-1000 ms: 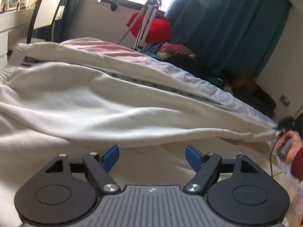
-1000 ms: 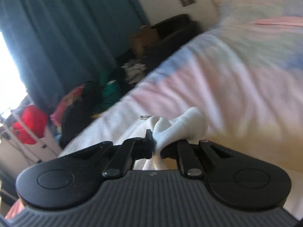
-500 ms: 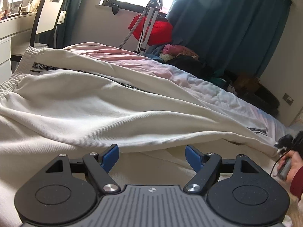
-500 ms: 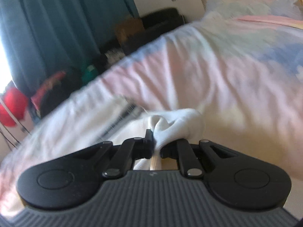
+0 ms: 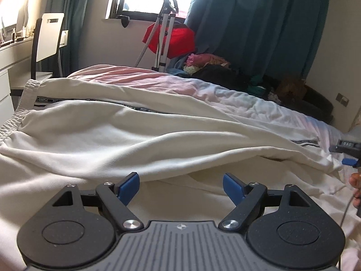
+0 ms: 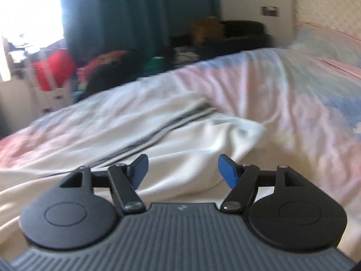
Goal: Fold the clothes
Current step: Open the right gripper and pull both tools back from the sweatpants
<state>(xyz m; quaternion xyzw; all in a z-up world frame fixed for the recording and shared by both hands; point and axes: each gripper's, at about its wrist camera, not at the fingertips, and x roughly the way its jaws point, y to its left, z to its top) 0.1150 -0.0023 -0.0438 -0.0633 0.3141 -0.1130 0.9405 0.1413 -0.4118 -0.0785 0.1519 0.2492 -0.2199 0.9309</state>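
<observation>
Cream sweatpants [image 5: 117, 140] spread lengthwise across the bed [image 5: 259, 108], elastic waistband at the far left, a dark lettered stripe running down the upper leg, one leg folded over the other in soft ridges. Left gripper [image 5: 180, 186] low over the near cloth, blue-padded fingers [image 5: 128, 185] wide apart and empty. Right gripper [image 6: 181, 169] likewise spread, fingers [image 6: 227, 169] holding nothing, hovering just above the cuff end of the sweatpants [image 6: 191, 149], whose striped hem lies crumpled on the pastel pink-and-blue duvet [image 6: 293, 103]. Right wrist view blurred. Beyond the bed: teal curtains [image 5: 259, 22], a white chair [image 5: 48, 36], a red bag [image 5: 178, 40].
</observation>
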